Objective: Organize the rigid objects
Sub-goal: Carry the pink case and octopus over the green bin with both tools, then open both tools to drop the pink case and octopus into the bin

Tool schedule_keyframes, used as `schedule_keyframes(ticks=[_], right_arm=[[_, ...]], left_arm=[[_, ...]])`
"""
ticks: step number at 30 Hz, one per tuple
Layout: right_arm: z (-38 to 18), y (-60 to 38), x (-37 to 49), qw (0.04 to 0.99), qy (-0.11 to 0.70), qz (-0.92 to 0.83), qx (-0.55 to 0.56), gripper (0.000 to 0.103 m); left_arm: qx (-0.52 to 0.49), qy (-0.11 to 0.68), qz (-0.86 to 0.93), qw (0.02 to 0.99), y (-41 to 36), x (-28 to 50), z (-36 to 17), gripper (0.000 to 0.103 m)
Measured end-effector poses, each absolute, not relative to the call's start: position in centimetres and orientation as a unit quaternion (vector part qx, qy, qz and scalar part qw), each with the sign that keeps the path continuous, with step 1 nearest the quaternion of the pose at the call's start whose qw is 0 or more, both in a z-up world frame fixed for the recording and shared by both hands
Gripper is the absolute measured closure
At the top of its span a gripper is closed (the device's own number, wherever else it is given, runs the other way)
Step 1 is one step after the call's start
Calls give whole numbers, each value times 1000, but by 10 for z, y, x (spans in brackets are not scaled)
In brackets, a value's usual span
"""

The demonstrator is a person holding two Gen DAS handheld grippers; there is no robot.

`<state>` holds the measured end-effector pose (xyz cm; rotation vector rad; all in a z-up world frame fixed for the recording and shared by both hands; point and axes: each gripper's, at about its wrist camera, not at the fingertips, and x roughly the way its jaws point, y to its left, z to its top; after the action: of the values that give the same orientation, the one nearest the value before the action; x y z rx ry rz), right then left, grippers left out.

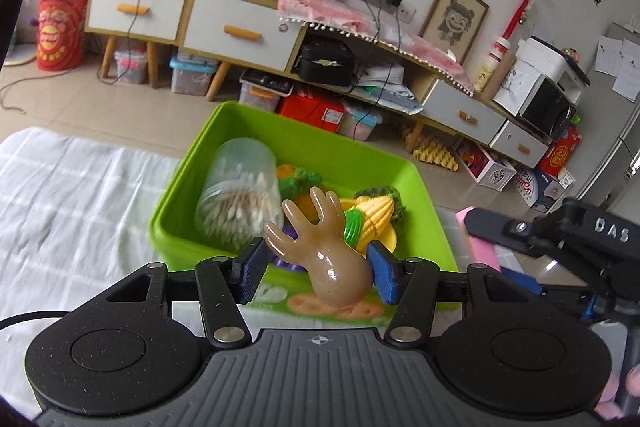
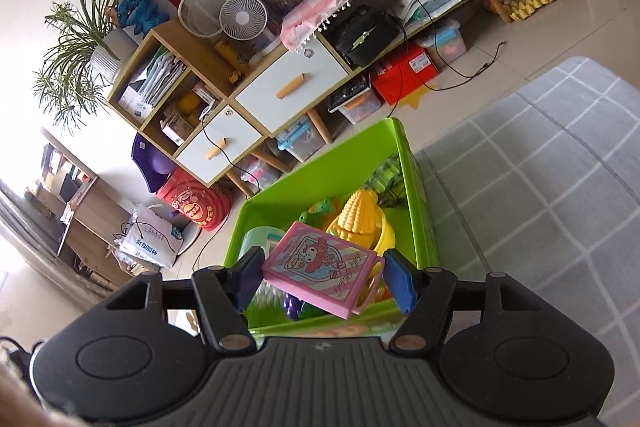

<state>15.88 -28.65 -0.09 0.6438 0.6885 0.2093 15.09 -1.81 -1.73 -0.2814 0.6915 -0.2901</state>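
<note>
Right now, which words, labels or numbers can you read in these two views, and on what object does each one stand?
"DAS": on the right gripper.
Script on the pink box: too distorted to read.
Print on the green bin front: blurred.
Boxes and bags on the floor: too small to read.

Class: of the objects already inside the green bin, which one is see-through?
The jar of cotton swabs, lying on its side in the green bin; the toy corn beside it is opaque.

Bright daylight, blown-out glare at the left of the right wrist view, strong fisheye bending and dark vignette at edges, mild softness throughout, faint shadows
</note>
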Motion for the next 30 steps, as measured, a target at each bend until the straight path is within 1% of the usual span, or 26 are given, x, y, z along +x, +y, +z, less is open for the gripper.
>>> schedule_keyframes(ticks=[8,16,17,18,19,20,21,22,30], right_arm=[[-11,-287,168,883,323,94,328,68],[-19,-285,173,880,328,86,334,67],[-19,-285,173,879,328,84,335,66],[-19,-286,173,878,329,80,338,64],[-18,-287,173,876,331,77,341,56],[-18,-287,173,875,332,75,345,52],[-17,-289,172,874,330,74,349,49],[-16,-290,171,874,327,74,352,49],[-14,-291,168,874,335,71,345,47]], left_arm=[[-114,327,-151,926,-35,173,-28,44],[-99,324,-148,929,-39,177,-37,43],[-95,322,-149,930,-40,177,-37,41],[-93,319,-148,932,-40,176,-37,36],[-93,317,-145,932,-39,175,-38,25],[-96,312,-141,935,-38,173,-38,20],[-100,310,-140,935,-38,171,-38,20],[-103,313,-144,933,-38,171,-38,20],[-115,326,-141,928,-33,165,-33,15]])
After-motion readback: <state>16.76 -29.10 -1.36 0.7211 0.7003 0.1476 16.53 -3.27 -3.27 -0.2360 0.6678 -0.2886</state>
